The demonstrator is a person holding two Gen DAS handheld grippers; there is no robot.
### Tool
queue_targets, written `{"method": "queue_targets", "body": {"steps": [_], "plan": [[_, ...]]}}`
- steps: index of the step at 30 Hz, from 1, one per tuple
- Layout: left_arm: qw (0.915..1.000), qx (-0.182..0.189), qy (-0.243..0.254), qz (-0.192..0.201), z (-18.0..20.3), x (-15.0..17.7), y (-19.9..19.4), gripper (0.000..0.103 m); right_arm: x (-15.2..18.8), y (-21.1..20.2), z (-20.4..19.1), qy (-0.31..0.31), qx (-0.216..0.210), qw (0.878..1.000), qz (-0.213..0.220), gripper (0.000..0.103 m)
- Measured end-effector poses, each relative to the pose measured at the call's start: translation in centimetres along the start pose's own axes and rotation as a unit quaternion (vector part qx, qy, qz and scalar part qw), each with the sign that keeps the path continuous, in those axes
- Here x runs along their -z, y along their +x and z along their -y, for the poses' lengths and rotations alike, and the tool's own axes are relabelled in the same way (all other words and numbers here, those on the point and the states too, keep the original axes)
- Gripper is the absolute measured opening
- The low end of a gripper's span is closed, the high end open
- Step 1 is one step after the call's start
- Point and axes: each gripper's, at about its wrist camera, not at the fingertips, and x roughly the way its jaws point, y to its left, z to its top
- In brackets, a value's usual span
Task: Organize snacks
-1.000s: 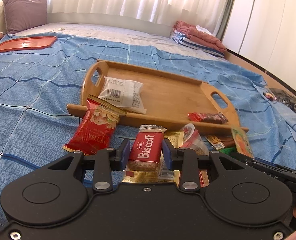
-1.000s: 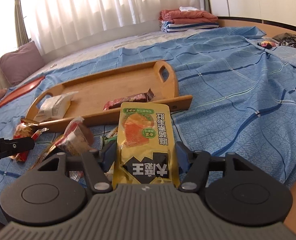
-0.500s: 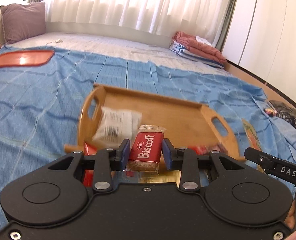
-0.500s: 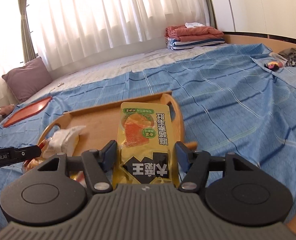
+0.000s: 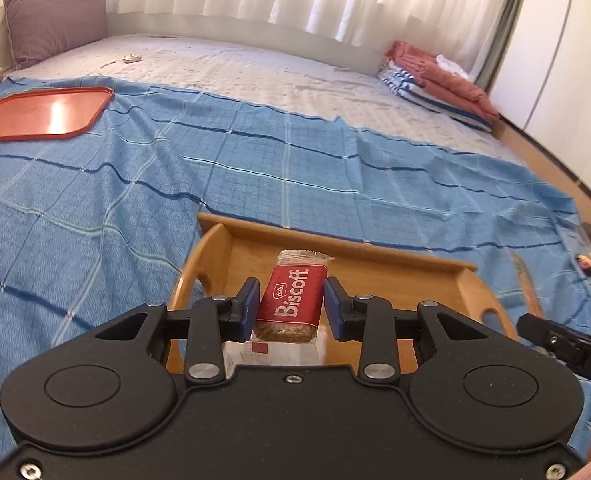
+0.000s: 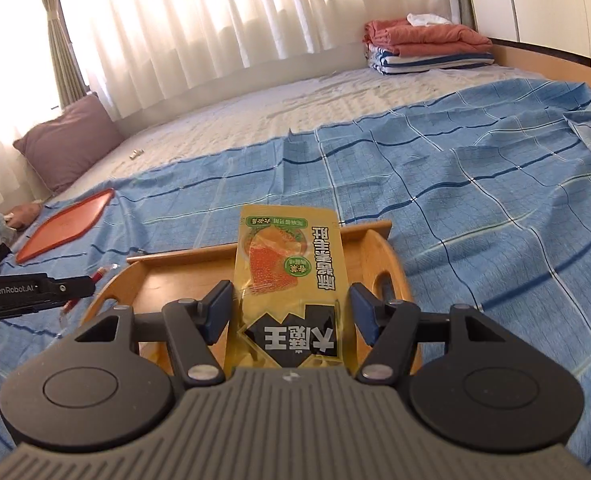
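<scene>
My left gripper [image 5: 291, 306]: my two blue pads are squeezed in close and pinch a small red Biscoff cookie pack [image 5: 294, 300] by its sides.
Cookie pack: it sticks straight out from my pads toward 12 o'clock, up in the air over the wooden tray [image 5: 395, 276].
Wooden tray from my left: it sits just past my pads, from 10 o'clock to 2 o'clock, on the blue checked blanket [image 5: 255, 160].
Under the cookie pack: I see a bit of a clear and white wrapper [image 5: 279, 350] in the tray, close to me at 6 o'clock. I cannot tell what it is.
Orange tray [image 5: 43, 114]: it lies flat on the blanket, far away at 10 o'clock.
My right gripper [image 6: 291, 314]: my pads are about half way apart and hold a yellow snack bag [image 6: 291, 280] by its two edges.
Yellow snack bag: it points away from me toward 12 o'clock, its writing is upside down to me, and it hangs over the wooden tray [image 6: 167, 280].
My other tool from the right: it pokes in at 9 o'clock, beside the tray's left end.
</scene>
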Motion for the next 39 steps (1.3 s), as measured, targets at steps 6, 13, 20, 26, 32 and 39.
{"method": "queue_targets", "body": {"steps": [6, 13, 20, 26, 32, 39], "plan": [[0.9993, -0.018, -0.021, -0.024, -0.7, -0.9, 4.6, 0.033, 0.0, 4.8, 0.4, 0.004, 0.003, 1.000, -0.018, 0.066], [0.9985, -0.038, -0.007, -0.038, -0.7, -0.7, 8.2, 0.033, 2.0, 7.7, -0.6, -0.038, 0.024, 0.998, -0.050, 0.066], [0.9976, -0.051, 0.001, -0.047, -0.7, -0.4, 9.7, 0.033, 3.2, 8.5, -2.1, -0.088, 0.046, 0.993, -0.066, 0.066], [0.9968, -0.062, 0.006, -0.051, -0.6, 0.0, 10.1, 0.033, 3.5, 8.5, -1.7, -0.080, 0.045, 0.994, -0.060, 0.066], [0.9967, -0.062, 0.007, -0.053, -0.7, 0.2, 10.4, 0.033, 4.0, 8.5, -1.9, -0.093, 0.053, 0.992, -0.062, 0.066], [0.9959, -0.067, 0.011, -0.060, -0.9, 0.5, 10.4, 0.033, 4.3, 8.1, -1.8, -0.098, 0.060, 0.992, -0.060, 0.066]]}}
